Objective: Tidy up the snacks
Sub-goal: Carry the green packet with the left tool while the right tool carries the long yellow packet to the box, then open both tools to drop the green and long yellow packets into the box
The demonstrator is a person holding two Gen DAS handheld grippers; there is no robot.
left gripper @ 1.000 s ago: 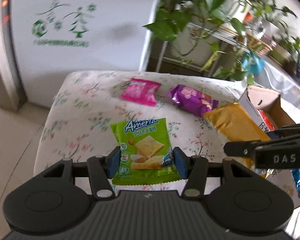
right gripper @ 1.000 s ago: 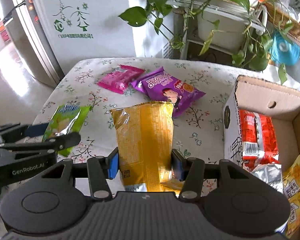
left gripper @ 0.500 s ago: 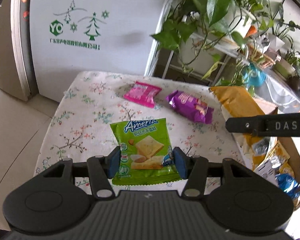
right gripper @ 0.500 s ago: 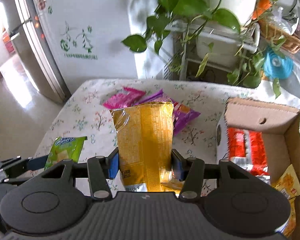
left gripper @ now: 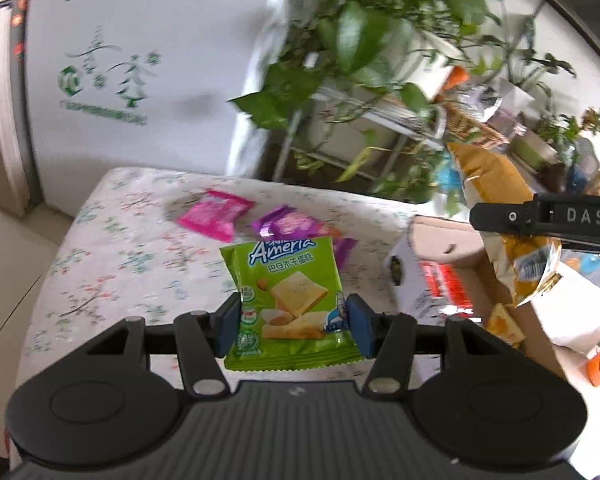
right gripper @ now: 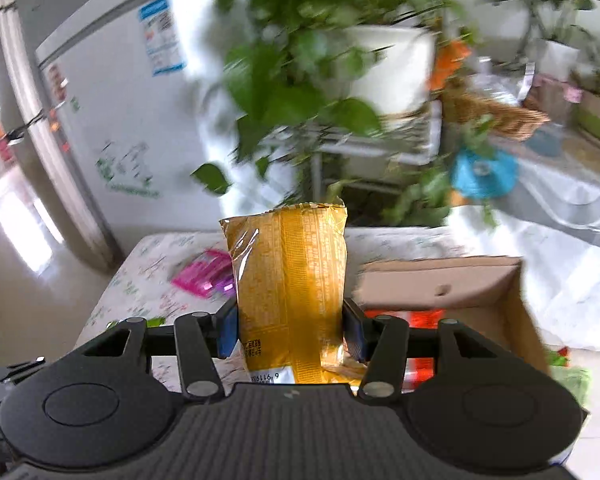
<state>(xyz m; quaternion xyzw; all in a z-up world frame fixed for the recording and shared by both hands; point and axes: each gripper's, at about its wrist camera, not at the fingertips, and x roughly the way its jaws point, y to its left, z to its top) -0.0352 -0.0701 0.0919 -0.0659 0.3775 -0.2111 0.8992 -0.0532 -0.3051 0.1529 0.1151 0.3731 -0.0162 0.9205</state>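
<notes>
My left gripper (left gripper: 292, 326) is shut on a green cracker packet (left gripper: 288, 300), held upright above the flowered table (left gripper: 112, 248). My right gripper (right gripper: 290, 330) is shut on a tall yellow snack bag (right gripper: 292, 292), lifted in front of the open cardboard box (right gripper: 460, 280). The left wrist view shows that yellow bag (left gripper: 496, 200) hanging from the right gripper's black finger (left gripper: 540, 220) above the box (left gripper: 440, 240). A pink packet (left gripper: 214, 216) and a purple packet (left gripper: 288, 228) lie on the table behind the green one.
The box holds a red packet (left gripper: 444, 284) and other wrappers. A white fridge (left gripper: 132, 72) stands behind the table on the left. A plant shelf with hanging leaves (left gripper: 360, 80) rises behind the box. Tiled floor lies to the left.
Both grippers have risen with their packets. The yellow bag left the table and now hangs above the box. The green packet is higher over the table and nearer the box.
</notes>
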